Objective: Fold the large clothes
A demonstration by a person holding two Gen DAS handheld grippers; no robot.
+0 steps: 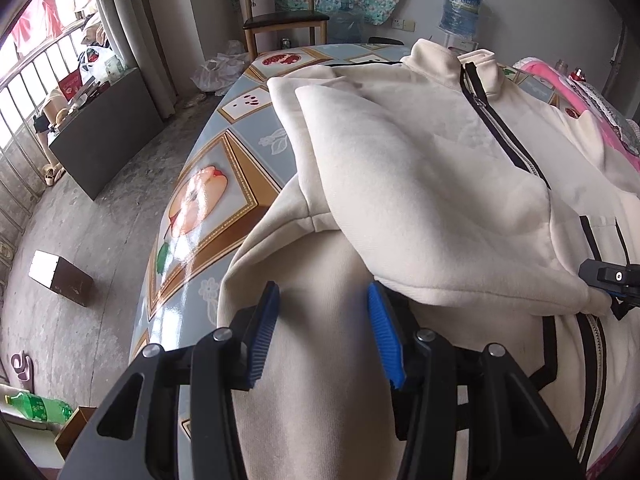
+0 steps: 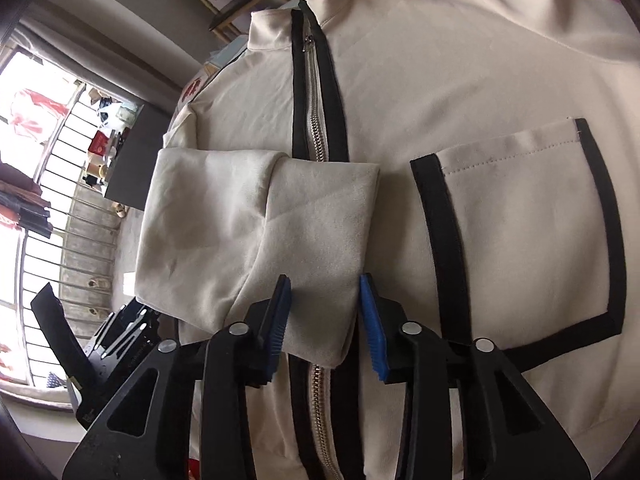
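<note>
Cream zip-up jacket (image 2: 440, 80) lies front-up on a worktop (image 1: 224, 184) w/ a glossy fruit-print cover. Black trim runs along the metal zipper (image 2: 314, 116) & around a chest pocket (image 2: 520, 216), which sits just beside the zipper. Stand collar is at the jacket's far end. One sleeve (image 2: 260, 220) is folded across the jacket's front, its cuff end lying over the zipper; fleecy underside shows in the left wrist view.

Beyond the jacket's collar: a wooden chair (image 1: 280, 8), a water-cooler bottle (image 1: 462, 8), floral cloth on the wall. Past the jacket's sleeve side, off the worktop: bare floor, a dark cabinet (image 1: 108, 132), window bars, a green bottle (image 1: 36, 406). Pink fabric (image 1: 560, 92) touches the jacket's other side. Nothing lies on top of the jacket.

Left gripper (image 1: 322, 330): jaws about half open, blue pads straddling smooth cream cloth near the jacket's hem side; can't tell if pads press it. Right gripper (image 2: 324, 330): jaws narrow, set around the sleeve's cuff end over the zipper; pads sit at the cloth's edges, contact unclear.
</note>
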